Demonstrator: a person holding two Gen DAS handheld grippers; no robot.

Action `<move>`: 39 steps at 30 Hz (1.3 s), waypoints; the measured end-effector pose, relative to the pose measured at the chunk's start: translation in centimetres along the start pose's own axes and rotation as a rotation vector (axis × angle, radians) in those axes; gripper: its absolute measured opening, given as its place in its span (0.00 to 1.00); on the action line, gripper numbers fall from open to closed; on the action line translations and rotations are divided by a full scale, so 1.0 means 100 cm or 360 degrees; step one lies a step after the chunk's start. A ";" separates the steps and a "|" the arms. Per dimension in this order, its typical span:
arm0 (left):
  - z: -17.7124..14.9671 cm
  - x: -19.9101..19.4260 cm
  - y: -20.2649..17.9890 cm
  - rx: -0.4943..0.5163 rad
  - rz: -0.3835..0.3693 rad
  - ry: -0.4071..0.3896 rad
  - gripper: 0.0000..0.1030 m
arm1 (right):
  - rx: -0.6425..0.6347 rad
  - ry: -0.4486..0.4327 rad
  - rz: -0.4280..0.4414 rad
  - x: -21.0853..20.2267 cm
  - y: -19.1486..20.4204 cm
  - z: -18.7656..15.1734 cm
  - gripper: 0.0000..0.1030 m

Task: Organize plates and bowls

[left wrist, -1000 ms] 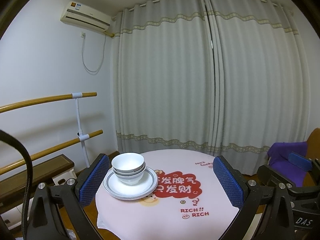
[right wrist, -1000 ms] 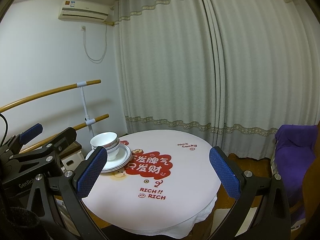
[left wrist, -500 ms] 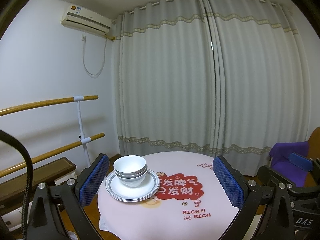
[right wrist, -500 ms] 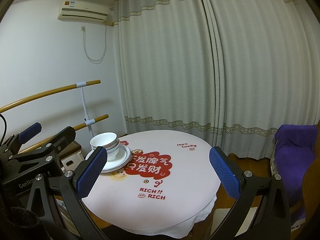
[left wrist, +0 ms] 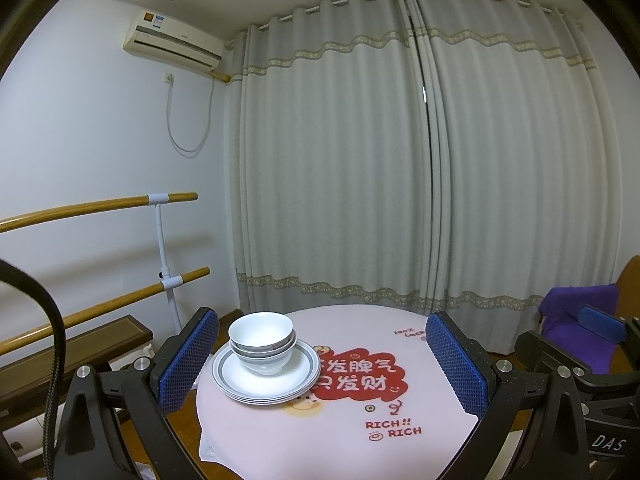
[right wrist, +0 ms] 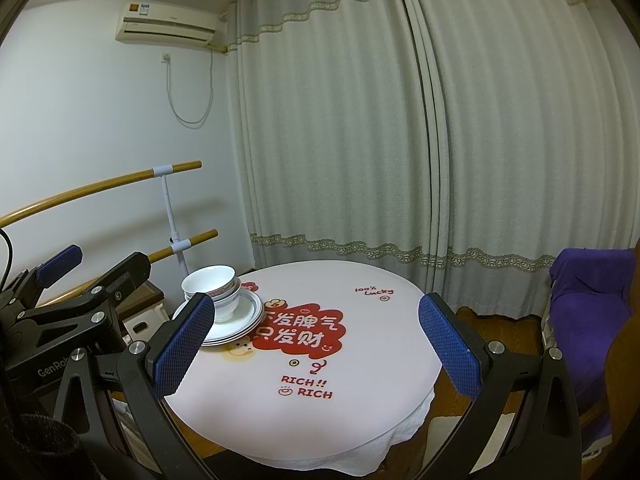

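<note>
Pink table [left wrist: 404, 412]: round, cloth-covered, holding everything.
Plates [left wrist: 300, 376]: stacked at its 9 o'clock.
Bowls [left wrist: 262, 340]: nested on the plates.
Left gripper [left wrist: 322, 364]: spread wide, empty.
Right gripper [right wrist: 314, 344]: spread wide, empty; only its view shows the table's near edge.
</note>
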State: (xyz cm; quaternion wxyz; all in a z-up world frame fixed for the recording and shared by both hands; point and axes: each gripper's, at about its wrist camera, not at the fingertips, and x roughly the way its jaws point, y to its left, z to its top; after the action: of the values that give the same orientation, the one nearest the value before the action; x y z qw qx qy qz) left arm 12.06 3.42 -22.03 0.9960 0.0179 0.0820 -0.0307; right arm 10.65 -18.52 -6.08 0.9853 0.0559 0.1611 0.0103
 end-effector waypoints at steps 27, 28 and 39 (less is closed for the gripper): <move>-0.003 -0.001 -0.001 -0.0011 0.0004 -0.0001 0.99 | 0.0004 0.0000 0.0006 0.000 0.004 0.000 1.00; -0.003 -0.001 -0.001 -0.0010 0.0004 -0.0001 0.99 | 0.0005 0.0001 0.0006 0.000 0.004 0.000 1.00; -0.003 -0.001 -0.001 -0.0010 0.0003 -0.0003 0.99 | 0.0005 -0.0002 0.0007 0.000 0.006 0.000 1.00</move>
State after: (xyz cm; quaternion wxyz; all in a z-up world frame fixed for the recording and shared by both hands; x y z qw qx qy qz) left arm 11.88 3.33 -22.33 0.9962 0.0148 0.0811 -0.0296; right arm 10.64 -17.94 -6.03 0.9853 0.0578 0.1605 0.0121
